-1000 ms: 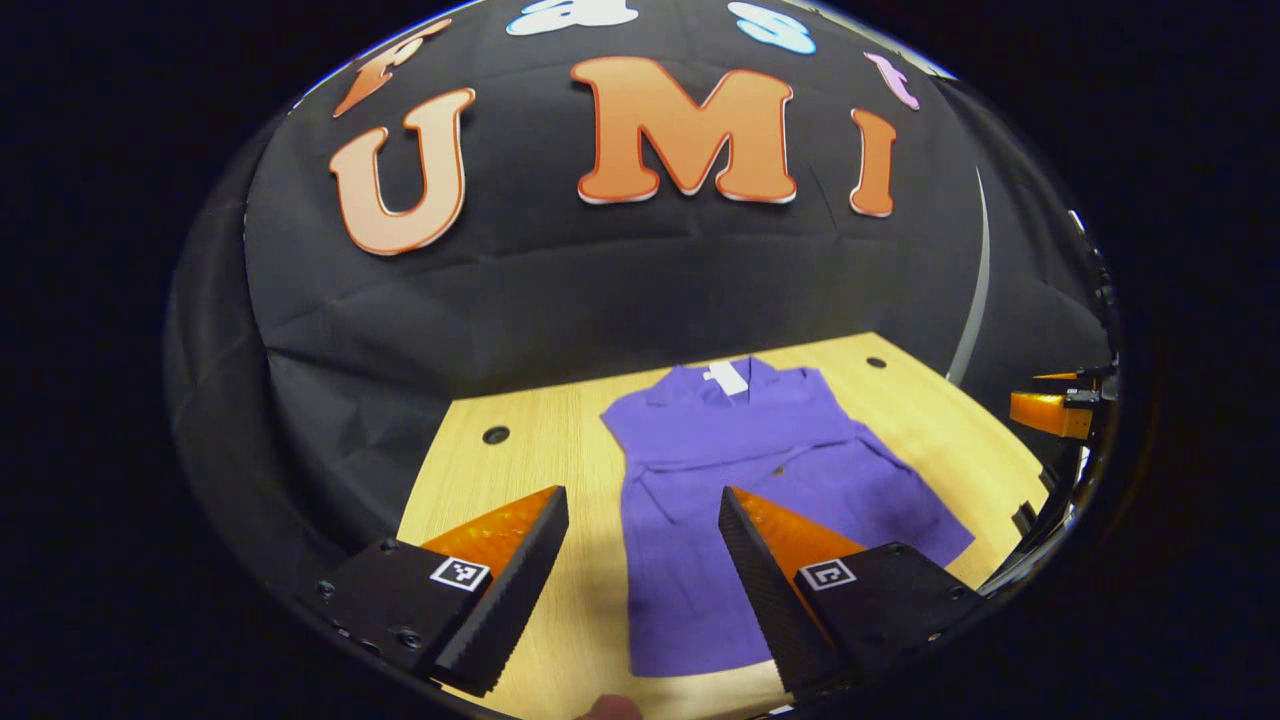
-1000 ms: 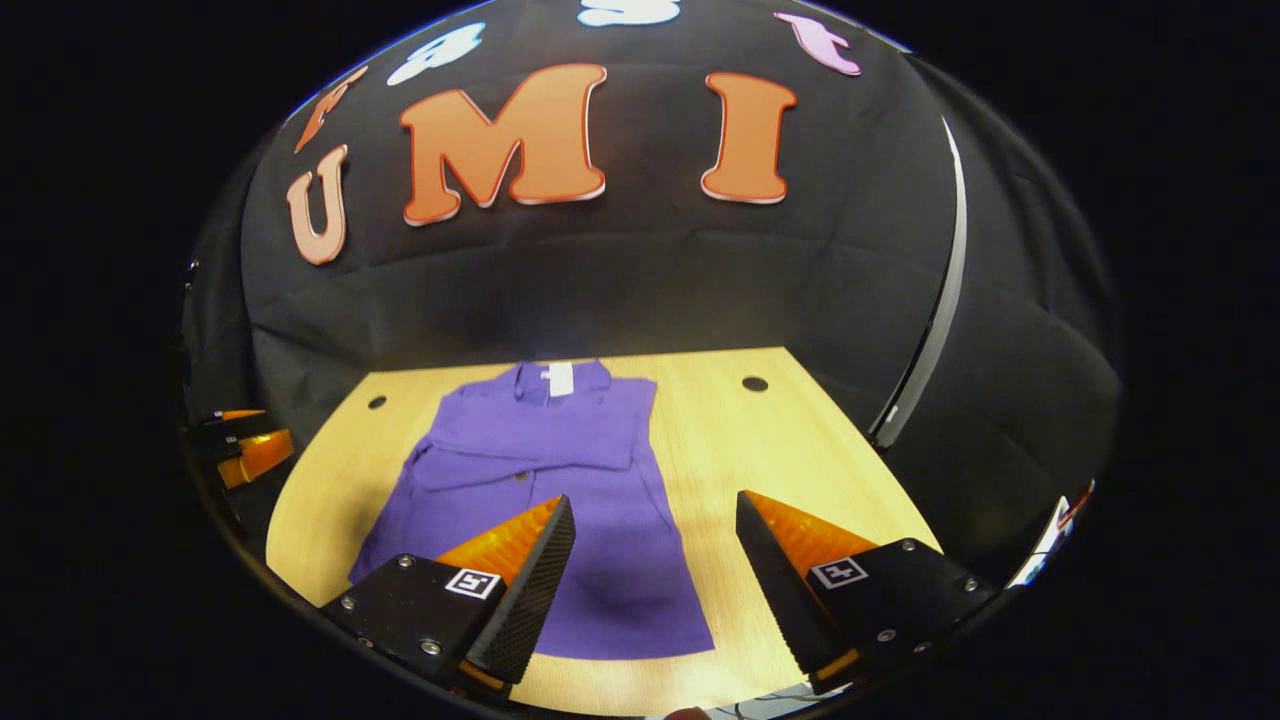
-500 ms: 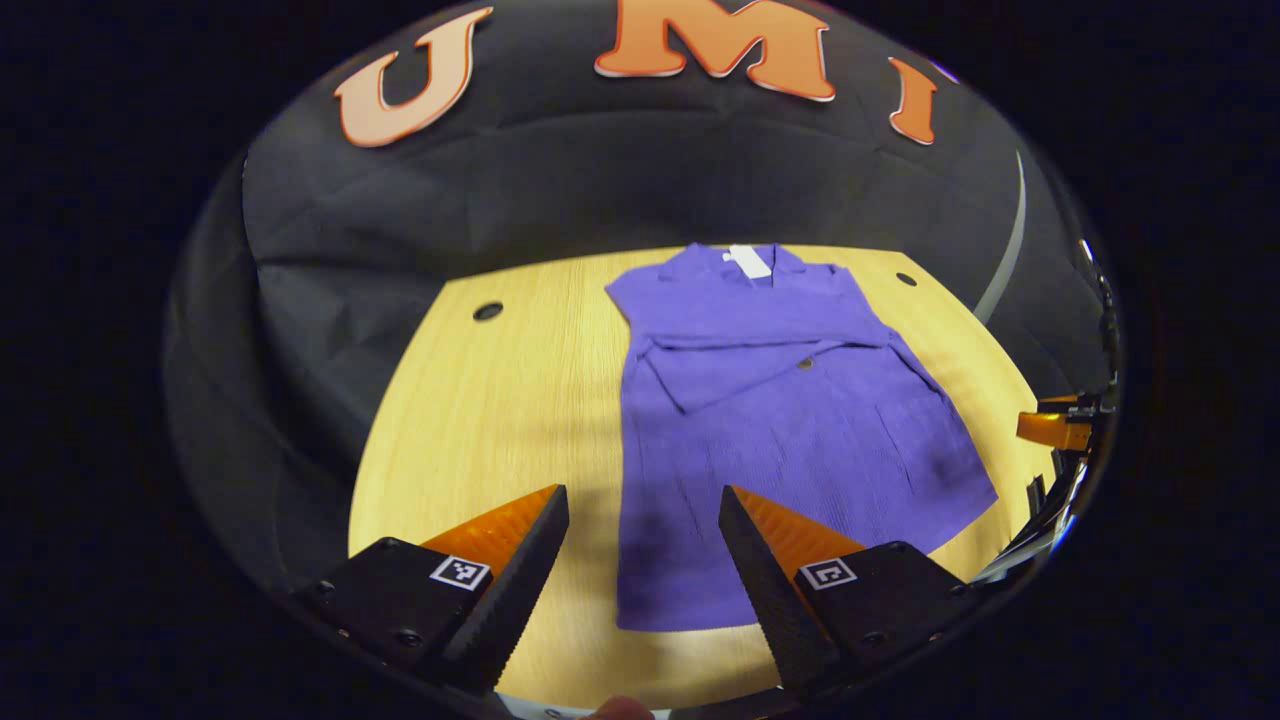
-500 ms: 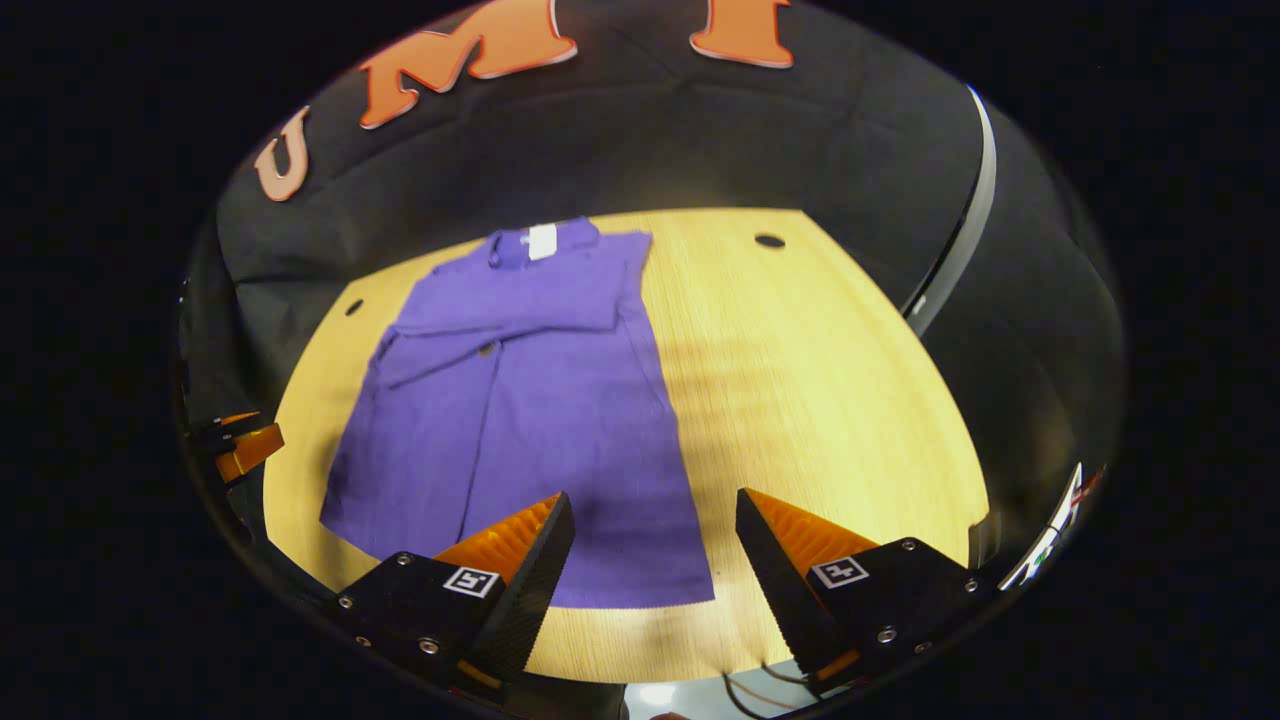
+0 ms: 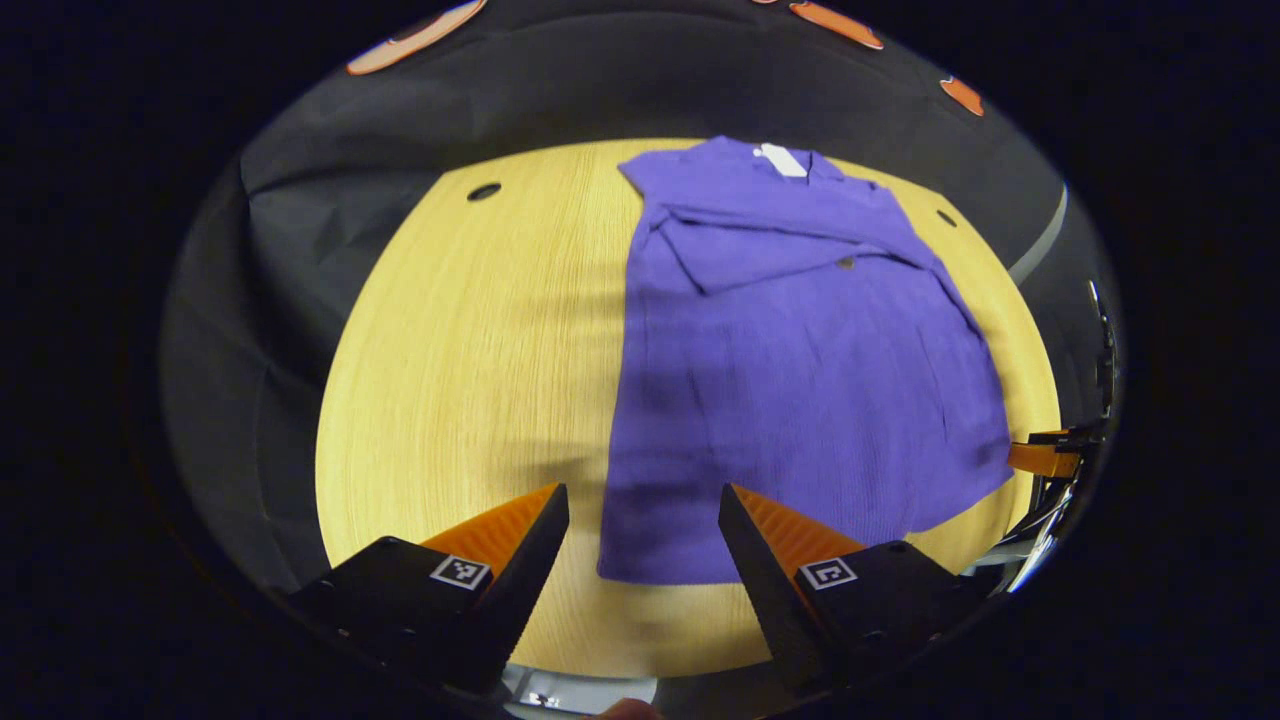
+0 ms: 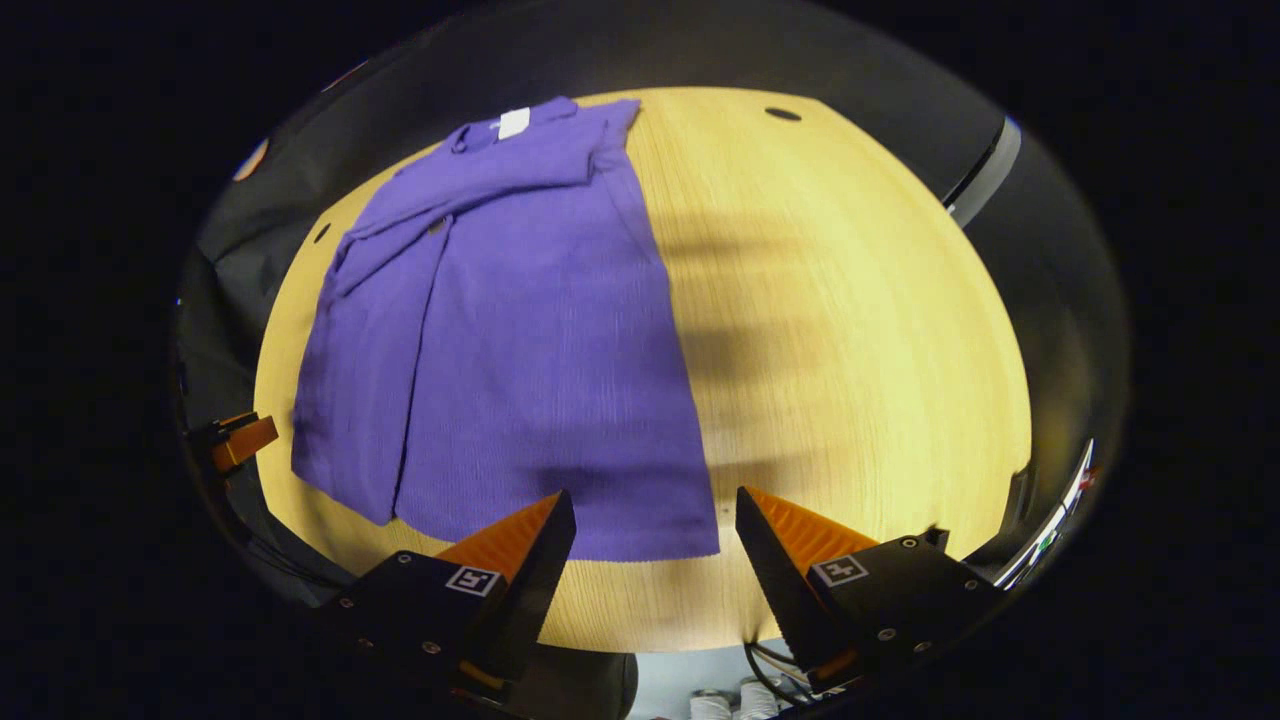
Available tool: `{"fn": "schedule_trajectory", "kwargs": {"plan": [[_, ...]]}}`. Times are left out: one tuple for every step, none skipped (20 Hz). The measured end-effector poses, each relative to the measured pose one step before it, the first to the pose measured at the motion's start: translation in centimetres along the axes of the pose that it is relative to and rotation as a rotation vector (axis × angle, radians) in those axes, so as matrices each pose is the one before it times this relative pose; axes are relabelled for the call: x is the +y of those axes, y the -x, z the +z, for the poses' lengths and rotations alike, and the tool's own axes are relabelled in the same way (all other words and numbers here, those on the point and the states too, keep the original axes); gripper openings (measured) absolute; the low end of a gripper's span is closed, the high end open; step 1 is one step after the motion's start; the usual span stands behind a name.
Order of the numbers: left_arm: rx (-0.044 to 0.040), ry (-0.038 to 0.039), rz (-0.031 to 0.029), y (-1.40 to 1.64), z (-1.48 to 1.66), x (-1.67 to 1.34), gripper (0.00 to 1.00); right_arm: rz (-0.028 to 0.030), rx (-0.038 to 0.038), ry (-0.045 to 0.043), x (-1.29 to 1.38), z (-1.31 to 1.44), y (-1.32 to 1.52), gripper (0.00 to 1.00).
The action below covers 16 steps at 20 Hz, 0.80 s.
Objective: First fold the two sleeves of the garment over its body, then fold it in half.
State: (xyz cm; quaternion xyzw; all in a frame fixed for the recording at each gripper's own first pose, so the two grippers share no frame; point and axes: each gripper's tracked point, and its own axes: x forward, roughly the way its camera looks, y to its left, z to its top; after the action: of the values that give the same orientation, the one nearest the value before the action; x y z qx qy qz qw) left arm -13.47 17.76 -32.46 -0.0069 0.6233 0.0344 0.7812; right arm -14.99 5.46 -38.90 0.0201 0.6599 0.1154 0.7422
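Note:
A purple shirt (image 5: 800, 360) lies flat on the wooden table (image 5: 470, 360), collar at the far end, both sleeves folded across its chest. In the left gripper view my left gripper (image 5: 643, 500) hangs open above the hem's left corner, nothing between its fingers. The right gripper view shows the same shirt (image 6: 520, 340) with my right gripper (image 6: 655, 505) open above the hem's right corner. The right gripper's fingertips (image 5: 1045, 455) peek in at the right edge of the left gripper view, and the left gripper's fingertips (image 6: 240, 438) at the left edge of the right gripper view.
Bare table (image 6: 850, 330) spreads to the shirt's right, with a small round hole (image 6: 782, 114) near the far corner. Another hole (image 5: 483, 191) sits at the far left. Black cloth walls close the table on three sides. The near table edge lies just below both grippers.
Both grippers have risen and tilted downward, so the table and shirt now spread wider in each view. The hem corners have come close under the open fingers. The shirt has not moved.

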Motion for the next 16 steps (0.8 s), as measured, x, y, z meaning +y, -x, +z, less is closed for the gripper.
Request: {"fn": "schedule_trajectory", "kwargs": {"plan": [[0.04714, 0.03433, -0.00816, -0.516, -0.817, -0.317, 0.96, 0.00485, 0.02731, -0.00588, -0.069, -0.417, -0.284, 0.97], [0.05404, 0.02134, -0.02126, -0.455, -0.998, -0.256, 0.96, 0.00135, 0.01563, -0.00699, -0.017, -0.12, -0.347, 0.96], [0.04343, 0.01087, -0.01818, -0.427, -0.496, -0.42, 0.97, 0.00025, 0.01652, -0.00038, -0.056, -0.107, -0.315, 0.95], [0.02606, 0.00773, -0.01057, -0.43, -0.126, -0.281, 0.97, -0.00089, 0.00801, 0.00041, -0.134, -0.043, -0.207, 0.95], [0.02908, 0.00614, -0.00797, -0.386, -0.003, -0.292, 0.97, 0.00222, 0.00956, 0.00327, -0.019, 0.016, -0.116, 0.95], [0.02945, 0.00242, -0.00623, -0.491, -0.742, 0.488, 0.97, 0.00564, 0.01275, 0.0018, 0.054, -0.067, -0.119, 0.93], [0.01756, 0.00317, 0.00939, -0.255, 0.283, 0.41, 0.98, 0.00224, 0.01118, 0.00068, 0.016, -0.087, -0.104, 0.93], [0.0118, 0.00567, 0.00726, -0.07, 0.262, 0.271, 0.98, -0.00114, 0.01247, 0.00373, -0.07, -0.135, -0.095, 0.9], [0.02775, -0.00384, 0.00741, -0.279, 0.09, 0.167, 0.98, -0.00159, 0.00831, 0.00342, -0.003, 0.003, -0.142, 0.89], [0.01916, -0.01369, 0.00642, -0.169, -0.071, 0.133, 0.98, -0.00292, 0.00937, 0.00812, -0.016, -0.052, -0.072, 0.88], [0.00227, -0.01472, 0.00051, -0.143, 0.191, -0.164, 0.98, -0.00334, 0.00161, 0.00817, -0.026, 0.266, -0.116, 0.87], [0.00934, -0.01263, 0.0035, -0.28, 0.069, -0.122, 0.97, -0.00292, 0.00609, 0.0082, -0.059, 0.128, -0.001, 0.84], [0.0078, -0.01177, 0.00303, -0.144, 0.224, -0.174, 0.89, -0.00132, 0.01192, 0.00678, -0.024, -0.106, -0.072, 0.83], [0.00437, -0.00568, -0.00151, -0.299, 0.263, -0.114, 0.86, -0.00373, 0.01553, 0.00827, -0.041, -0.262, -0.072, 0.78], [0.00801, 0.00466, 0.00138, -0.201, 0.132, -0.074, 0.82, -0.00899, 0.00906, 0.01305, -0.108, -0.068, 0.034, 0.73], [0.00983, 0.00742, -0.00136, -0.315, -0.098, -0.06, 0.82, 0.00664, 0.00445, 0.00459, 0.306, -0.066, -0.04, 0.67]]}}
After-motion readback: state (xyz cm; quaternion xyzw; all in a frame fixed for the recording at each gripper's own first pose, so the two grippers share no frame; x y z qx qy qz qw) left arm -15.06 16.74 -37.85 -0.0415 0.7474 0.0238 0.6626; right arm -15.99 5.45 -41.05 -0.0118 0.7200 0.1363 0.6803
